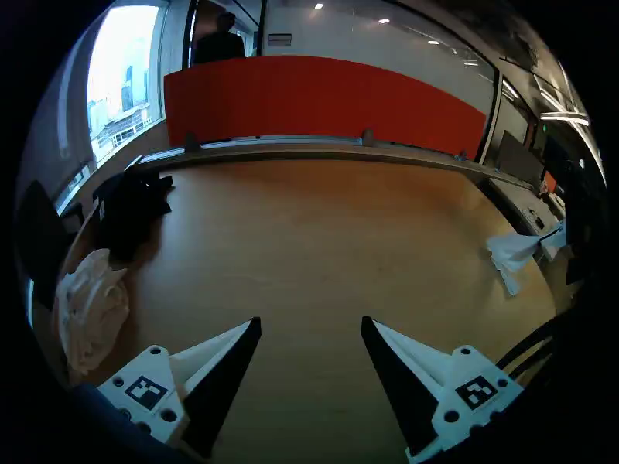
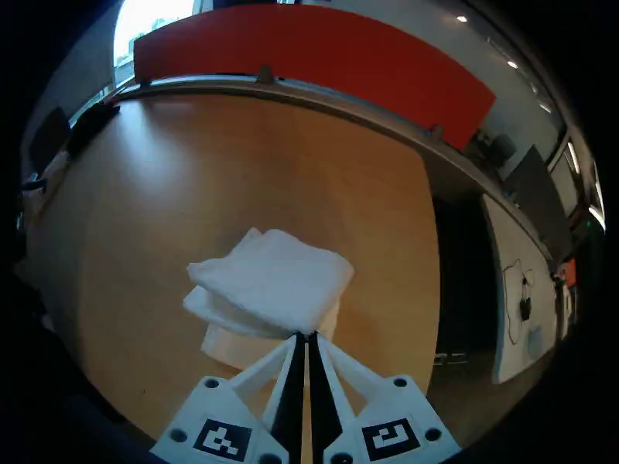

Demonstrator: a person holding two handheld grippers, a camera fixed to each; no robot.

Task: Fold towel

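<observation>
While pinched, towel [image 2: 271,290] at right claw [image 2: 303,337] tips.

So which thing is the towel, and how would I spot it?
Find the long wooden table in front of the red partition. Near its close edge is the towel, pinched by the fingers of the right gripper. It is white and folded in flat layers, unlike the crumpled cream bundle.

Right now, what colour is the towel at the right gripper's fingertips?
The towel is plain white, no pattern; it shows best in the right gripper view.
</observation>
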